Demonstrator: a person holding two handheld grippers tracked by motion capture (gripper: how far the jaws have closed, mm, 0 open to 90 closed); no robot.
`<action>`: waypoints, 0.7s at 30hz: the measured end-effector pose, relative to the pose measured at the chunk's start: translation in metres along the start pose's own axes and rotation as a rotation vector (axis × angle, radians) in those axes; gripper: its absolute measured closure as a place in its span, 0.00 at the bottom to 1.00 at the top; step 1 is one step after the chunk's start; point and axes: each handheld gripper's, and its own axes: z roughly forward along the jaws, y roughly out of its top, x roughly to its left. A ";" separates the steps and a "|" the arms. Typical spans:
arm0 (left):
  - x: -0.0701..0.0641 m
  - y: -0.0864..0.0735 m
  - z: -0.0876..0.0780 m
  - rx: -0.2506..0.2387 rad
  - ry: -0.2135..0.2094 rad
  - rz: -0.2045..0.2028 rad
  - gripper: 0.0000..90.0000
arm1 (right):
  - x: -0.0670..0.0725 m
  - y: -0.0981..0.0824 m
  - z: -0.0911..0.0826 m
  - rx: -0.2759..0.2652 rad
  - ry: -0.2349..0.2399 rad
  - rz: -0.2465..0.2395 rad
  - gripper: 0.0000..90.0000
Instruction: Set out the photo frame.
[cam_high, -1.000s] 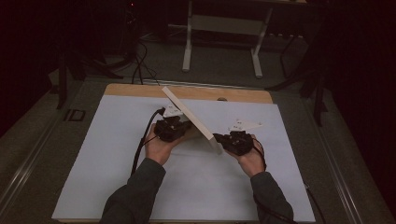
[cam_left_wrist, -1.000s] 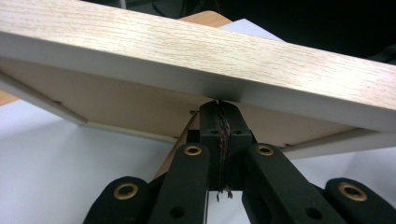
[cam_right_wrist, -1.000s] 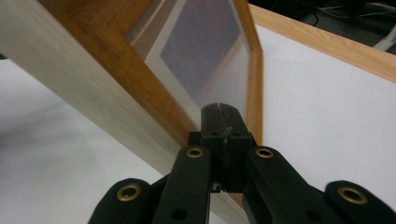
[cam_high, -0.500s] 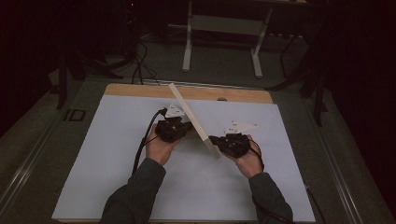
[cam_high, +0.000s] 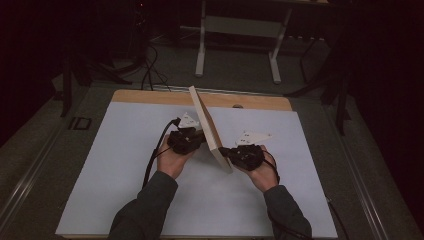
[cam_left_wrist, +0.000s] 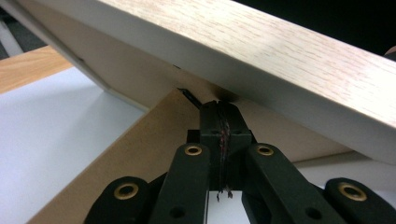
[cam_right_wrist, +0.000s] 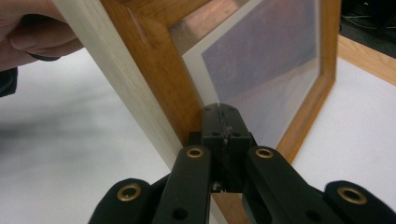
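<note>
A wooden picture frame (cam_high: 210, 131) stands tilted on its edge on the white sheet, between my two hands. My left gripper (cam_high: 199, 140) is shut, its tips at the frame's back. In the left gripper view its closed tips (cam_left_wrist: 219, 106) sit where a brown stand flap (cam_left_wrist: 149, 140) meets the frame's back (cam_left_wrist: 280, 51). My right gripper (cam_high: 225, 151) is shut too, at the frame's near end. In the right gripper view its closed tips (cam_right_wrist: 220, 109) touch the frame's front (cam_right_wrist: 154, 70) at the inner edge, beside the glass (cam_right_wrist: 271, 60). Nothing is clamped between either pair of jaws.
A white sheet (cam_high: 115, 165) covers most of the table; a strip of bare wood (cam_high: 150, 97) shows along the far edge. Beyond the table stand the white legs of another table (cam_high: 202, 45), with cables (cam_high: 150, 65) on the dark floor.
The frame has tipped up from a flatter lean to stand nearly edge-on. The right hand has shifted slightly with it. Both grippers stay shut.
</note>
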 end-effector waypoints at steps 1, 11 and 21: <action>0.000 0.000 0.000 0.003 -0.004 -0.003 1.00 | 0.001 0.001 0.001 0.001 0.004 -0.002 1.00; 0.005 -0.005 0.001 0.009 -0.028 -0.008 1.00 | 0.008 0.005 0.006 0.000 0.022 -0.018 1.00; 0.010 -0.010 0.000 0.002 -0.045 -0.029 1.00 | 0.013 0.010 0.012 -0.004 0.038 -0.025 1.00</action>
